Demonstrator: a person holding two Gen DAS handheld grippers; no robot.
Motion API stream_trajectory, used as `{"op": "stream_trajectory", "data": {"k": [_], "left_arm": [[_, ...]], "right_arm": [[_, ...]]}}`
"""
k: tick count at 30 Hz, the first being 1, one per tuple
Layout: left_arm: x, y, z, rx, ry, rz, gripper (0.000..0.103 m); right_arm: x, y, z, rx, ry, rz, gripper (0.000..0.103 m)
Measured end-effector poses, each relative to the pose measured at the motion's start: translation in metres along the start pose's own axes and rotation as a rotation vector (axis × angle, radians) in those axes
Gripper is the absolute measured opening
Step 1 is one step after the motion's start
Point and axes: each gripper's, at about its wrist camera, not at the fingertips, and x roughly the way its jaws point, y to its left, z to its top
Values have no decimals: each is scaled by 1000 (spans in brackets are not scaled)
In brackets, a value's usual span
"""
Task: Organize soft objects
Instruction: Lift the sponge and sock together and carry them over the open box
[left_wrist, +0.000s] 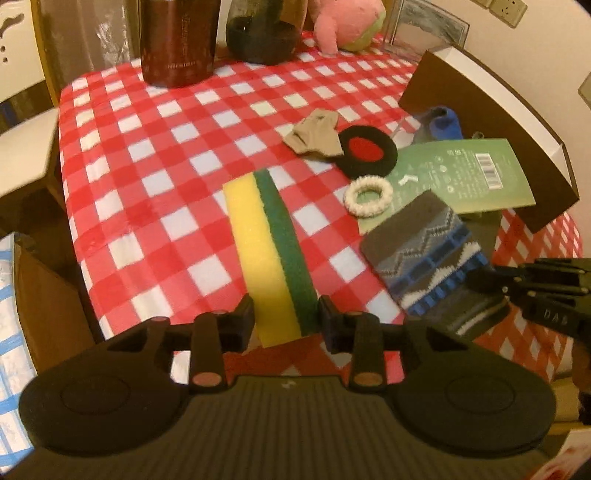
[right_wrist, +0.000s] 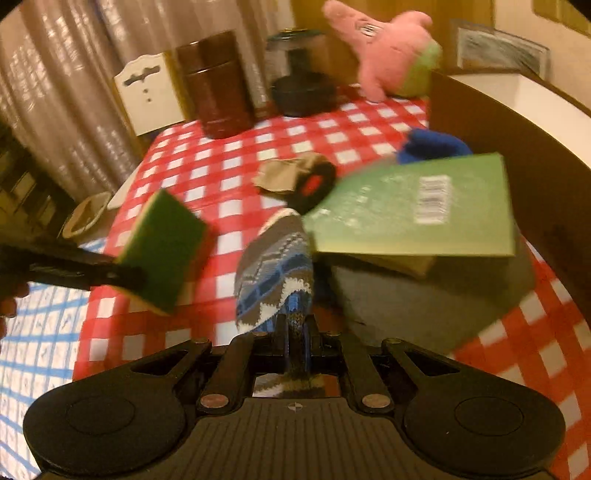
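With our left gripper (left_wrist: 286, 317) pinching the sponge (left_wrist: 271, 243) and our right gripper (right_wrist: 295, 332) clamping the sock (right_wrist: 275, 269), we should lift both clear before sorting.

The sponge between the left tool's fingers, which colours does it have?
The sponge is yellow with a dark green scouring layer; the left wrist view shows it best.

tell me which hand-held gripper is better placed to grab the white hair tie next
Neither is free. The left hand-held gripper clamps the sponge; the right pinches the sock, which lies right beside the hair tie. Right, probably, once it unloads.
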Motion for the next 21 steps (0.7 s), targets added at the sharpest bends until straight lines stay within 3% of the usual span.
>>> {"op": "stream_trajectory", "data": {"k": [2,3,4,5,6,7,12,15,16,21], "left_arm": [[1,3,2,-21,-1,-16,38],[2,3,3,-31,0,-25,46],[4,3,5,-45,-2,-25,50],[5,3,6,-53,-6,-23,50],[6,2,7,-55,-7,-25,51],[8,0,8,-57,-11,-25,49],[15,-8,11,-42,-10,0,40],[16,-14,12,-14,-12,22,34],[16,-16,12,-4,-13,33,32],[8,-26,14,39,-29,71,29]], "right_arm": [[0,-8,-1,71,-5,64,11],[2,-11,-2,101,-10,90,14],[5,-13,-2,122,-9,106,33],[8,-13,-2,133,-1,109,60],[11,-13,-3,144,-4,116,70],[12,-13,-4,157,-21,131,73],[23,-8,-6,139,-18,119,67],[29,-5,-5,111,3,87,31],[31,-4,-5,103,14,75,11],[20,0,-4,88,-13,81,9]]}}
